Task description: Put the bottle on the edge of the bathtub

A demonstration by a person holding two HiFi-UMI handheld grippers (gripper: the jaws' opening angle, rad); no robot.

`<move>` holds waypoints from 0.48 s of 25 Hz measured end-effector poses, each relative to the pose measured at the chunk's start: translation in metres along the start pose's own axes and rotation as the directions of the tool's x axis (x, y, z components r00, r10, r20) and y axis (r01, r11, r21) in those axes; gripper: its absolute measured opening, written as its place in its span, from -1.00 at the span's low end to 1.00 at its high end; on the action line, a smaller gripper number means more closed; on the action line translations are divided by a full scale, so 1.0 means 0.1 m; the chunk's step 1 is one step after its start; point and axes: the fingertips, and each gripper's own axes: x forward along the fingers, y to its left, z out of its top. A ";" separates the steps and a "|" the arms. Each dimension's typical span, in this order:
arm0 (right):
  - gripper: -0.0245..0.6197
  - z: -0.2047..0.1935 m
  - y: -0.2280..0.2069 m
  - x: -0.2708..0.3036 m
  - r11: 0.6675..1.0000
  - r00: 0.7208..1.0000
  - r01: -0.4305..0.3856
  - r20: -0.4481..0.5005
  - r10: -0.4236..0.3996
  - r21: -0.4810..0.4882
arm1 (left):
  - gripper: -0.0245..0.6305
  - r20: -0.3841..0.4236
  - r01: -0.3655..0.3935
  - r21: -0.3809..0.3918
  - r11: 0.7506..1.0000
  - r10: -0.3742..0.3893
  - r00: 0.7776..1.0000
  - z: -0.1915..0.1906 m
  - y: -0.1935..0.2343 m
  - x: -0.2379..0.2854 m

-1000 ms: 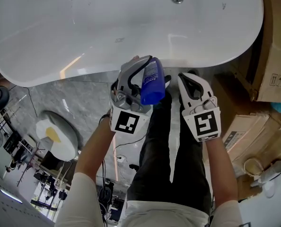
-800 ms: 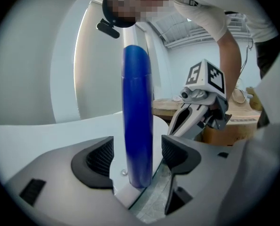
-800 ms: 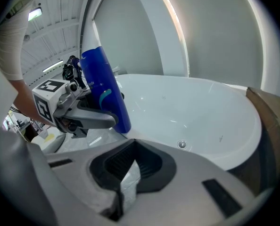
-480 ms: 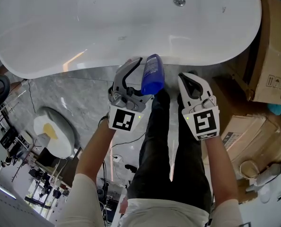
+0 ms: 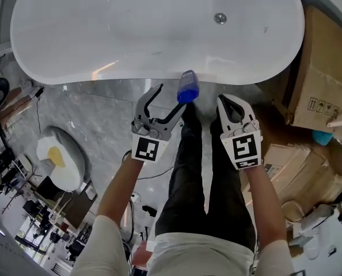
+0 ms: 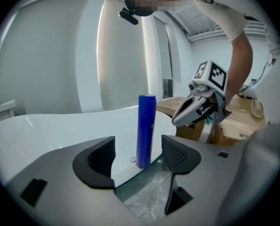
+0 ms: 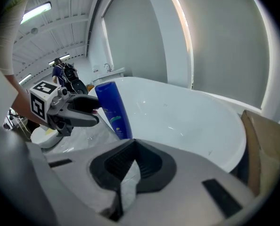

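Note:
A blue bottle (image 5: 187, 88) stands upright on the near rim of the white bathtub (image 5: 90, 73). My left gripper (image 5: 170, 100) is open just short of it. Its jaws have just been opening, and nothing is pressed between them. In the left gripper view the bottle (image 6: 146, 131) rises beyond the spread pads (image 6: 100, 159), free of both. My right gripper (image 5: 230, 101) hangs shut to the right of the bottle, holding nothing. In the right gripper view the bottle (image 7: 112, 109) leans at the left, with the left gripper (image 7: 81, 111) beside it.
Cardboard boxes (image 5: 323, 73) are stacked right of the tub. The drain (image 5: 220, 18) lies in the tub's far right part. A round white object with a yellow patch (image 5: 59, 163) sits on the grey marble floor at the left. The person's dark trousers (image 5: 200, 177) are below the grippers.
The left gripper held the bottle tilted; now the bottle stands on the rim and the gripper has pulled back from it. Both grippers have risen a little.

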 end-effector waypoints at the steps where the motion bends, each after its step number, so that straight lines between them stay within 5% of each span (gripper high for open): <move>1: -0.92 0.05 -0.01 -0.06 1.000 1.000 0.007 0.000 -0.007 -0.005 | -0.01 -0.002 -0.016 -0.011 1.000 0.016 1.000 0.05 0.02 -0.05; 8: -0.92 0.57 0.04 -0.65 0.999 0.999 0.028 0.018 -0.027 -0.039 | -0.19 0.021 -0.115 -0.106 0.988 0.117 0.993 0.65 0.03 -0.56; 12: -0.92 0.99 0.11 -1.08 0.998 0.998 0.032 0.047 -0.029 -0.063 | -0.31 0.029 -0.197 -0.240 0.951 0.210 0.977 1.12 0.07 -0.89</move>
